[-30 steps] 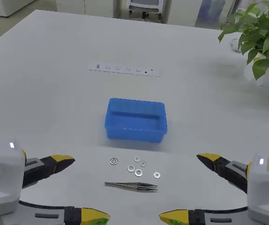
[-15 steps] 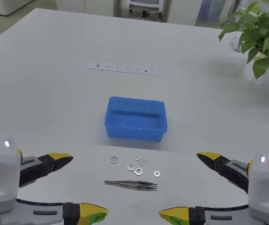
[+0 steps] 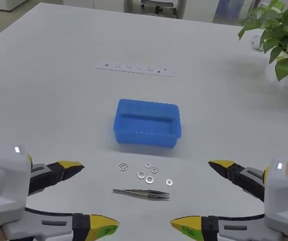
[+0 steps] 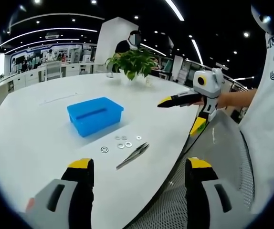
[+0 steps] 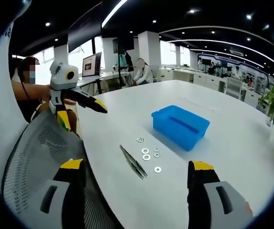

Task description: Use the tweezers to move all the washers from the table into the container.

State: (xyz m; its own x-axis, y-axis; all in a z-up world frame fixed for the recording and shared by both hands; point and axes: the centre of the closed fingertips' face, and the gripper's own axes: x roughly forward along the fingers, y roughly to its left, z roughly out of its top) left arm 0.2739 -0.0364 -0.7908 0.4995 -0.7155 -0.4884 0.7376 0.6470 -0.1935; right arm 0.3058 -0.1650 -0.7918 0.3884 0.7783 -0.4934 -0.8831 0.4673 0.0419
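Note:
Steel tweezers (image 3: pixel 141 193) lie on the white table (image 3: pixel 58 110) near its front edge, closed and pointing right. Just beyond them several small washers (image 3: pixel 148 175) are scattered, one washer (image 3: pixel 123 166) a little to the left. Behind the washers stands a blue container (image 3: pixel 147 123), with nothing visible inside. My left gripper (image 3: pixel 95 196) is open at the lower left, to the left of the tweezers. At the lower right my right gripper (image 3: pixel 201 195) stands open too. Neither touches anything. The tweezers (image 4: pixel 133 155) and container (image 4: pixel 95 114) also appear in the left gripper view, the tweezers (image 5: pixel 133 162) and container (image 5: pixel 181 125) in the right.
A white power strip (image 3: pixel 134 69) lies further back on the table. A potted green plant (image 3: pixel 278 37) stands at the far right corner. A grey mesh chair back (image 5: pixel 46 157) sits at the table's near edge. People are seated at desks in the background.
The head camera has tipped slightly, so the whole scene sits a bit lower. Both grippers stay open and nearly in place; tweezers, washers and container have not moved.

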